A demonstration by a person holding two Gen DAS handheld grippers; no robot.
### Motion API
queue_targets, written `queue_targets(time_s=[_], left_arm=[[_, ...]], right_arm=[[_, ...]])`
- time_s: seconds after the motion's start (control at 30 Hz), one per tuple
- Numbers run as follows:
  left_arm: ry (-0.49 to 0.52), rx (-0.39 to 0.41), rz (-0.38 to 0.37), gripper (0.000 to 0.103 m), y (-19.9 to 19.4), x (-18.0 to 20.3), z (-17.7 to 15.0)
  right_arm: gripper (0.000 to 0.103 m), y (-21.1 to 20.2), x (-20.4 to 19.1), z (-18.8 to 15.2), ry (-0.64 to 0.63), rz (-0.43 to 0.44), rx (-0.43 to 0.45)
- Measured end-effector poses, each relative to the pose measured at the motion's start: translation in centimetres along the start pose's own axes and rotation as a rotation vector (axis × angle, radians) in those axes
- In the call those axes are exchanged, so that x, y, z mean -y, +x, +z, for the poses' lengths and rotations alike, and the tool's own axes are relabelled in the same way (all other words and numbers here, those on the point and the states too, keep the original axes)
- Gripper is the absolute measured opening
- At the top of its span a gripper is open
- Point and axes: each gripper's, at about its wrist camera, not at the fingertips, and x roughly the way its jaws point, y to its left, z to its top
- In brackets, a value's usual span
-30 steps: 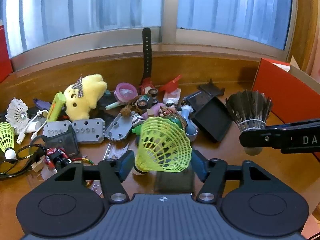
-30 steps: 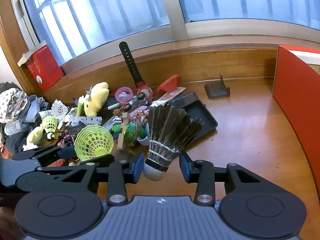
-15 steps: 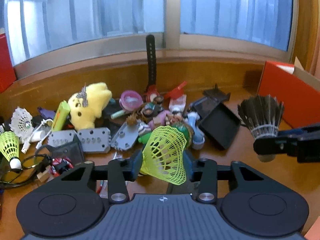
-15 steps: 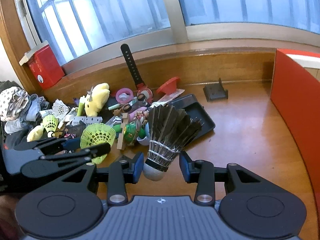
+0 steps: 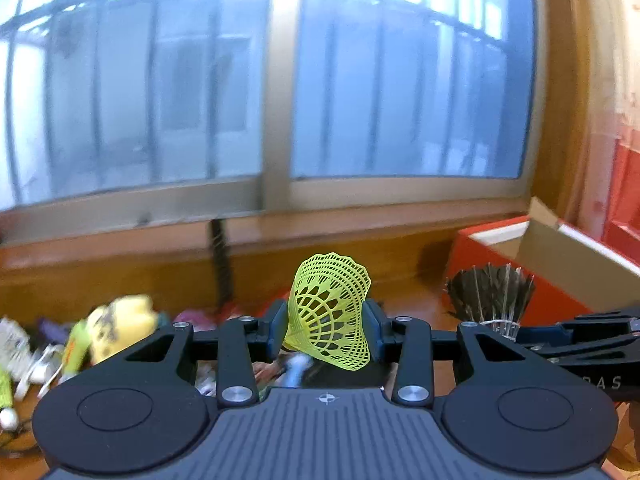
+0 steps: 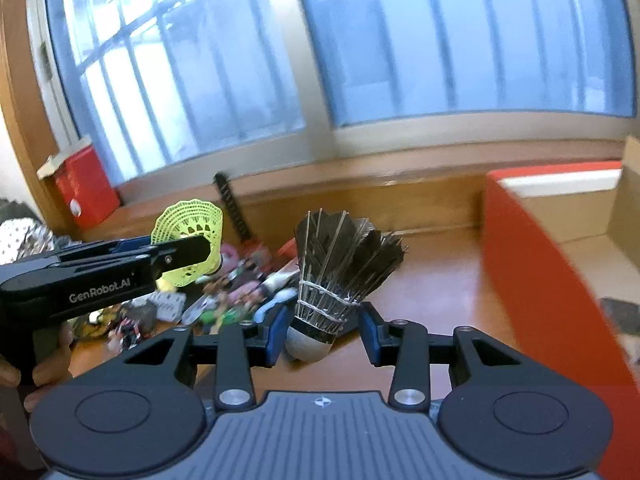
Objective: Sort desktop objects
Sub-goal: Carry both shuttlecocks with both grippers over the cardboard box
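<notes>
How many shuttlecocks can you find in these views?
4: yellow mesh shuttlecock in the left gripper, black feathered shuttlecock in the right gripper, a blurred white one and another yellow one at the pile's left edge. More may be hidden.

left claw point(image 5: 326, 330): clamped, raised | right claw point(image 6: 325, 334): clamped, raised

Bare brown wooden desktop point(image 6: 432, 280) at one o'clock ahead of the right gripper point(image 6: 325, 334), free up to the tall red cardboard box wall point(image 6: 532, 280) at three o'clock. At ten to eleven o'clock, blocked by a jumbled heap of small toys and plastic parts point(image 6: 224, 296). Beyond, at twelve o'clock, closed off by the low wooden sill ledge point(image 6: 360, 196). Open box top point(image 5: 560, 248) at two o'clock from the left gripper point(image 5: 326, 330).
</notes>
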Motion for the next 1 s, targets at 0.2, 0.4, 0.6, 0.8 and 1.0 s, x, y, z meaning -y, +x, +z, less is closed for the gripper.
queue_targets(time_s=[0.2,0.4,0.6,0.8,1.0], left_arm=[[0.046,0.041,-0.096,0.041,1.9,5.5,2.3],[0.104,0.081,-0.203,0.041,3.9,12.4,4.1],[0.132,0.055,-0.3,0.041,6.9,19.3,4.6],[0.166,0.0,-0.358,0.043,9.5,24.7,3.6],[0.19,-0.026,-0.379,0.05,10.1,26.7,2.7]], right_arm=[[0.041,-3.1,4.1,0.9,0.028,-0.06,0.055],[0.042,-7.0,8.3,1.5,0.023,-0.139,0.117],[0.042,-9.7,13.9,1.3,0.067,-0.242,0.132],[0.042,-11.3,19.1,0.1,0.133,-0.322,0.119],[0.045,-12.1,22.7,-0.7,0.179,-0.373,0.1]])
